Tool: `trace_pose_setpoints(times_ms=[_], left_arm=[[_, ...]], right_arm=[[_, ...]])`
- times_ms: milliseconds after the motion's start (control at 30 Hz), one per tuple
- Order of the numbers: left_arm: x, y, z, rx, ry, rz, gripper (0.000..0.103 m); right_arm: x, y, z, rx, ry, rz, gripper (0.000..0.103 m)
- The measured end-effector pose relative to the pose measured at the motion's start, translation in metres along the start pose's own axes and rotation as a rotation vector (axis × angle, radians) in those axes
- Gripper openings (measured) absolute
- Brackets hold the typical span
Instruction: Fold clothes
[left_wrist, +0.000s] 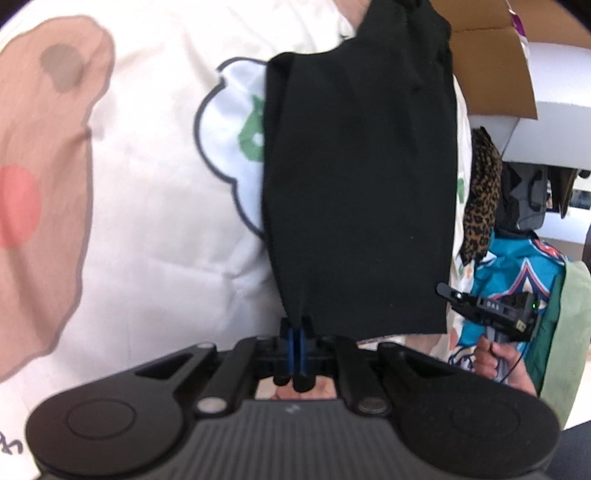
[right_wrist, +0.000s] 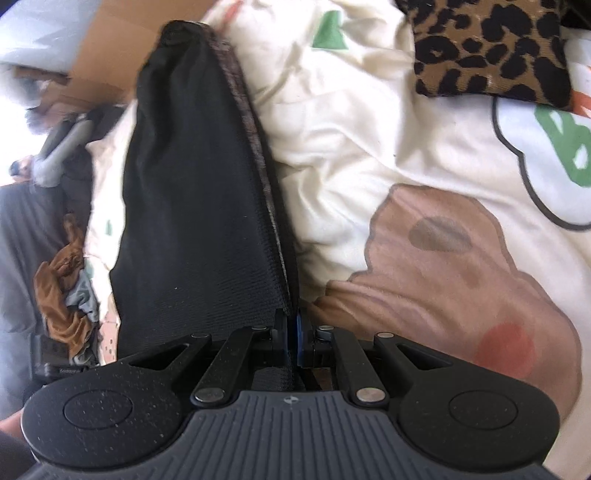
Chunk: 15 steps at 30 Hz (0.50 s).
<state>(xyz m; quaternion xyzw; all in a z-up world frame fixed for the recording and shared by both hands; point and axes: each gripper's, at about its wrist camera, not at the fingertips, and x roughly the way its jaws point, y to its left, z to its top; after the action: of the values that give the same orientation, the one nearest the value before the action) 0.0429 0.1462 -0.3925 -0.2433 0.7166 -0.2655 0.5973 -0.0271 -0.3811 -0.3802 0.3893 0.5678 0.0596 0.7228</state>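
Note:
A black garment (left_wrist: 358, 184) hangs folded over a cream bedspread (left_wrist: 159, 177) printed with a brown cartoon animal. My left gripper (left_wrist: 296, 325) is shut on the garment's lower left corner. In the left wrist view my right gripper (left_wrist: 448, 291) pinches the garment's lower right edge, with a hand (left_wrist: 495, 358) on its handle. In the right wrist view the same black garment (right_wrist: 192, 206) stretches away from my right gripper (right_wrist: 291, 321), whose jaws are shut on its near edge. A grey hem runs along its right side.
A leopard-print cloth (right_wrist: 487, 48) lies on the bedspread (right_wrist: 351, 140). A cardboard box (left_wrist: 491, 51) stands at the back. A turquoise patterned garment (left_wrist: 517, 266) and a green cloth (left_wrist: 569, 325) lie at the right. A brown and grey pile of clothes (right_wrist: 66, 295) sits at the bed's edge.

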Motion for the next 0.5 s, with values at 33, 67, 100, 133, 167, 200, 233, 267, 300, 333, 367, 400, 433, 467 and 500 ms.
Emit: trace_pose_setpoints(times_ms=[33,67,100,133,167,200,233,267,300,333,367,400,433,467,500], left_arm=[[0.001,0.003,-0.001,-0.004,-0.003,-0.001,0.004],[0.003,0.006,-0.001,-0.008,-0.006,-0.002,0.005],[0.004,0.008,-0.002,-0.012,-0.009,-0.003,0.006],[0.006,0.010,-0.002,-0.019,-0.006,-0.002,0.009],[0.007,0.012,-0.002,-0.026,-0.010,0.003,0.017],[0.008,0.014,-0.002,-0.034,-0.013,0.007,0.029],[0.008,0.015,-0.002,-0.033,-0.018,0.011,0.034],[0.008,0.015,-0.002,-0.034,-0.024,-0.004,0.042],[0.009,0.016,-0.002,-0.038,-0.027,-0.018,0.048],[0.009,0.017,-0.002,-0.043,-0.029,-0.033,0.049],[0.010,0.018,0.000,-0.046,-0.032,-0.040,0.050],[0.010,0.018,0.001,-0.050,-0.035,-0.048,0.051],[0.010,0.019,0.003,-0.053,-0.037,-0.055,0.051],[0.011,0.020,0.004,-0.063,-0.046,-0.071,0.052],[0.011,0.022,0.005,-0.073,-0.054,-0.087,0.053]], right_arm=[[0.001,-0.004,-0.001,-0.001,-0.005,0.013,0.003],[0.002,-0.007,-0.002,-0.002,-0.009,0.024,0.004],[0.003,-0.008,-0.003,-0.005,-0.008,0.023,0.006],[0.005,-0.009,-0.003,-0.008,-0.007,0.022,0.007],[0.006,-0.011,-0.004,-0.012,-0.005,0.021,0.011],[0.007,-0.012,-0.004,-0.015,-0.004,0.020,0.017],[0.008,-0.013,-0.005,-0.020,-0.002,0.021,0.020],[0.009,-0.013,-0.004,-0.030,0.002,0.029,0.021],[0.010,-0.014,-0.004,-0.037,0.008,0.036,0.021],[0.010,-0.014,-0.004,-0.044,0.014,0.042,0.021],[0.011,-0.015,-0.003,-0.051,0.021,0.048,0.021],[0.011,-0.016,-0.003,-0.052,0.030,0.055,0.022],[0.012,-0.017,-0.004,-0.053,0.043,0.062,0.023],[0.013,-0.018,-0.004,-0.054,0.056,0.069,0.024],[0.014,-0.018,-0.005,-0.055,0.067,0.075,0.025]])
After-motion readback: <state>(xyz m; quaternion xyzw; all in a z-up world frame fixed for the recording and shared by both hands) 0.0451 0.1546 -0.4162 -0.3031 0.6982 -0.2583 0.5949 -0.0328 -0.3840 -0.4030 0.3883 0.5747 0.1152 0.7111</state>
